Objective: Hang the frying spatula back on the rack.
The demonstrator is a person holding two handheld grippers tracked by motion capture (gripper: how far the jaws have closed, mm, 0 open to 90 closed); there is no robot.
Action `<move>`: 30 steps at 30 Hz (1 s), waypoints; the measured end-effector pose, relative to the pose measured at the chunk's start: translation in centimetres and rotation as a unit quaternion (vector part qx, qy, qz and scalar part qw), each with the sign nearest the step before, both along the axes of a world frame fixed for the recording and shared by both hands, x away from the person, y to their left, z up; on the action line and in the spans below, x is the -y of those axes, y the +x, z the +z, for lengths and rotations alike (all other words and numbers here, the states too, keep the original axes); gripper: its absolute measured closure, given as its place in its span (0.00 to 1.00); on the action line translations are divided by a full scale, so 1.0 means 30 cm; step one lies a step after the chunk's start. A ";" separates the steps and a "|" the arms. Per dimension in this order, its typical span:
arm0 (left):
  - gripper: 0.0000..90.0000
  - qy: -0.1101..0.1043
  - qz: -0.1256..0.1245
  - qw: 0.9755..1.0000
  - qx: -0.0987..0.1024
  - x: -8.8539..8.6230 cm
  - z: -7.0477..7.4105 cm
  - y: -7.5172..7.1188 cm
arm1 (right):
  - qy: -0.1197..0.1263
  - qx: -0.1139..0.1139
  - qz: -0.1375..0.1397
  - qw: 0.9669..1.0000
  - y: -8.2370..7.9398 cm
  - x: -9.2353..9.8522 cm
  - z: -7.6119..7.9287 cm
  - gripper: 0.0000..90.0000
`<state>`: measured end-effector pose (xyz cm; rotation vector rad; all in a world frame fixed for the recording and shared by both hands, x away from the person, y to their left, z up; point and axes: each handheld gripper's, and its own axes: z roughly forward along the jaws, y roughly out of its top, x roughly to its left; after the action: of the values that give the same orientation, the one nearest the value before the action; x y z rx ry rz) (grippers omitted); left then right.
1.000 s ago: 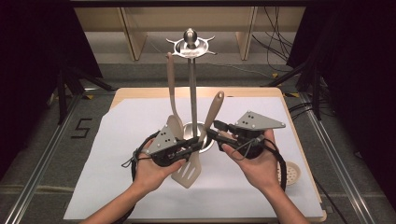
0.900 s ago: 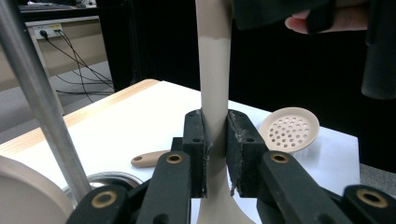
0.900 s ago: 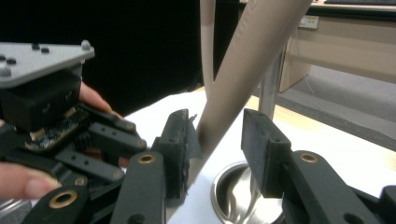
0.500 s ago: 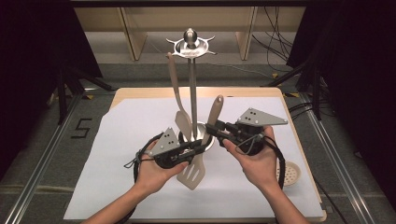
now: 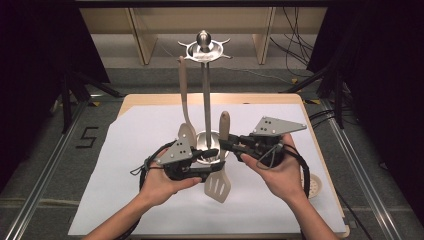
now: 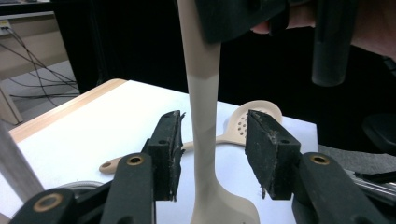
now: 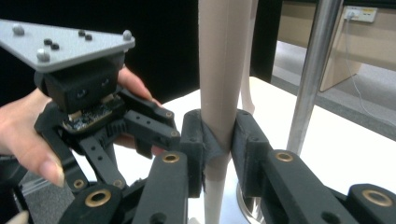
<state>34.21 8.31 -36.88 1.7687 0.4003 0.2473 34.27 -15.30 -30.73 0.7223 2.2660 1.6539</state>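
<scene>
The right gripper (image 7: 217, 140) pinches the spatula (image 5: 220, 165) upright at table centre, at 6 o'clock of the rack (image 5: 204, 100). The left gripper (image 6: 212, 149) is spread around its neck; a one-sided grip could let it swing into the pole

A black "5" (image 5: 86, 137) is marked on the floor (image 5: 45, 150) left of the table; nothing else is readable.

A lab or recording studio is suggested: black curtains (image 5: 35, 60) are hung at both sides of the frame, metal rails (image 5: 42, 172) are laid along the floor, loose cables (image 5: 295, 50) are trailed at upper right, and the counter (image 5: 280, 99) is covered with a white sheet (image 5: 140, 130).
</scene>
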 end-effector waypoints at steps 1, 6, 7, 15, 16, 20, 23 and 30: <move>0.61 0.000 -0.001 1.000 -0.003 0.000 0.004 0.000 | 0.001 -0.008 0.002 1.000 -0.004 0.000 -0.001 0.85; 0.62 -0.009 -0.014 1.000 -0.019 0.007 0.017 0.002 | 0.000 -0.001 0.019 1.000 -0.004 0.001 -0.006 0.85; 0.62 -0.011 -0.015 1.000 -0.023 0.009 0.019 0.002 | 0.002 -0.006 0.019 1.000 -0.005 0.001 -0.007 0.85; 0.67 -0.003 -0.014 1.000 -0.013 0.009 0.026 0.012 | -0.001 0.006 0.025 1.000 -0.003 0.002 -0.012 0.85; 0.68 -0.004 -0.015 1.000 -0.014 0.009 0.027 0.014 | 0.004 -0.009 0.032 0.999 -0.008 -0.002 -0.013 0.85; 0.72 -0.003 -0.023 1.000 -0.014 0.008 0.033 0.017 | 0.010 -0.010 0.042 0.999 -0.007 -0.008 -0.013 0.85; 0.77 -0.003 -0.022 1.000 -0.011 0.007 0.038 0.017 | 0.011 -0.014 0.042 0.999 -0.009 -0.012 -0.012 0.85; 0.84 0.001 0.001 1.000 -0.013 0.001 0.054 0.013 | 0.031 0.002 0.042 0.999 -0.006 -0.006 -0.013 0.81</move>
<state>34.59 8.28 -35.27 1.7750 0.4213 0.2263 34.08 -15.12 -31.13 0.6453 2.2806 1.7677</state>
